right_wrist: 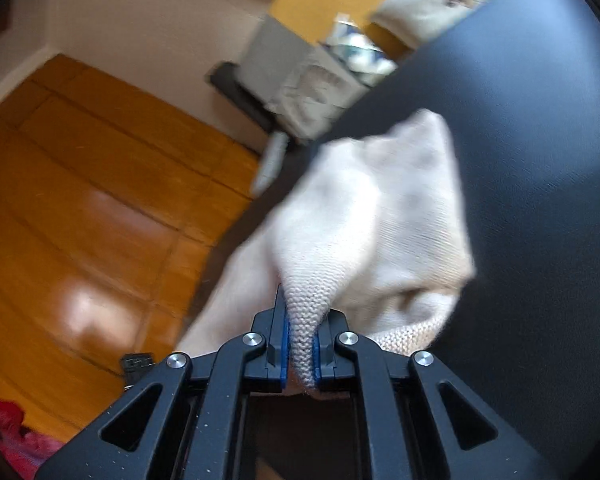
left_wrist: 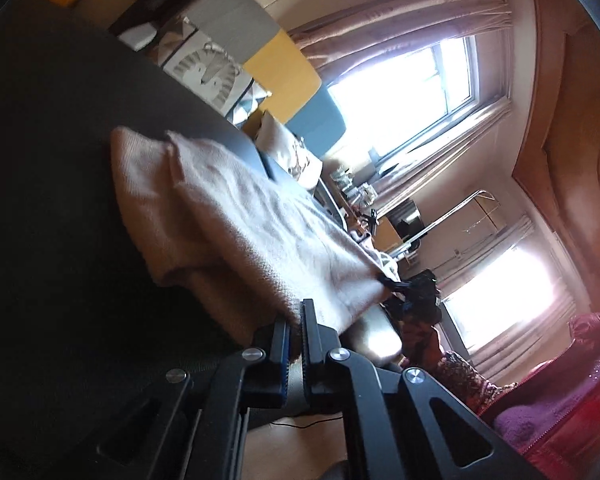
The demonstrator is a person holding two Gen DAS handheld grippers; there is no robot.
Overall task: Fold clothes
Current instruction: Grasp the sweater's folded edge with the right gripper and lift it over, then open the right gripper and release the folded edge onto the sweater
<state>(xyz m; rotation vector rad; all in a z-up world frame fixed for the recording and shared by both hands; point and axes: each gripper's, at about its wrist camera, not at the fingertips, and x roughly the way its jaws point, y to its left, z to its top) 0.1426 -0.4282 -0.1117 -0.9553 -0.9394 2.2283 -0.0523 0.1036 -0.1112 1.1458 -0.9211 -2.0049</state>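
A beige knitted garment [left_wrist: 240, 216] lies partly folded on a dark table [left_wrist: 60, 160], with its near edge lifted. My left gripper [left_wrist: 296, 320] is shut on that near edge, the fabric pinched between its pads. In the left wrist view, my right gripper [left_wrist: 386, 282] holds the garment's other corner further right, above the table's edge. In the blurred right wrist view, the right gripper [right_wrist: 300, 320] is shut on a bunched fold of the garment [right_wrist: 380, 208], which drapes away over the table [right_wrist: 520, 140].
A sofa [left_wrist: 292, 68] with patterned cushions [left_wrist: 208, 72] stands beyond the table. Bright curtained windows [left_wrist: 412, 92] lie to the right. Red and purple fabric [left_wrist: 560, 412] is at lower right. A wooden floor [right_wrist: 80, 200] runs left of the table. A patterned sleeve [left_wrist: 460, 368] shows behind the right gripper.
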